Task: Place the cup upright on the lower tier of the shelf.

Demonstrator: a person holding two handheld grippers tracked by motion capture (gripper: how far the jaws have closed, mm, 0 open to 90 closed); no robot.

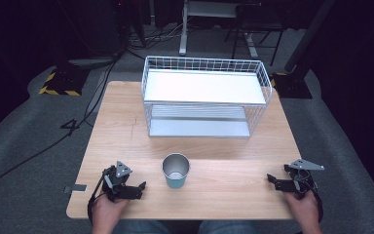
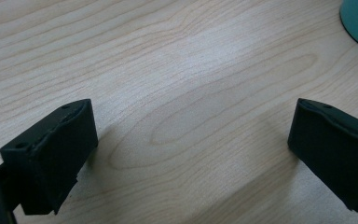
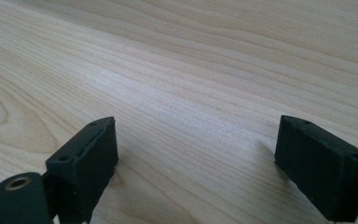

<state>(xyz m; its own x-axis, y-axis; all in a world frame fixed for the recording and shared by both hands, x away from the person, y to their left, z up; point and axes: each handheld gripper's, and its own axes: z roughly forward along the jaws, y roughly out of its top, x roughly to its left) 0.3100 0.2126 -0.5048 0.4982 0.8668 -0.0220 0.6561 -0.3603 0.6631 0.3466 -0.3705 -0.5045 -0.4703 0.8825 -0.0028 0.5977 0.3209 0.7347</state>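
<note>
Left gripper (image 1: 135, 187): jaws spread wide, nothing between them, resting on the desk (image 1: 126, 126) near its front-left edge.
Right gripper (image 1: 275, 180): jaws likewise spread, empty, at the front-right edge.
Cup (image 1: 176, 170): teal, metal-lined, upright between the two grippers, closer to the left.
Wire rack (image 1: 204, 95): white, two-tiered, behind the cup.

left gripper (image 1: 135, 187): black, grey plate | right gripper (image 1: 274, 180): black, grey plate, screw-holed jaws
</note>
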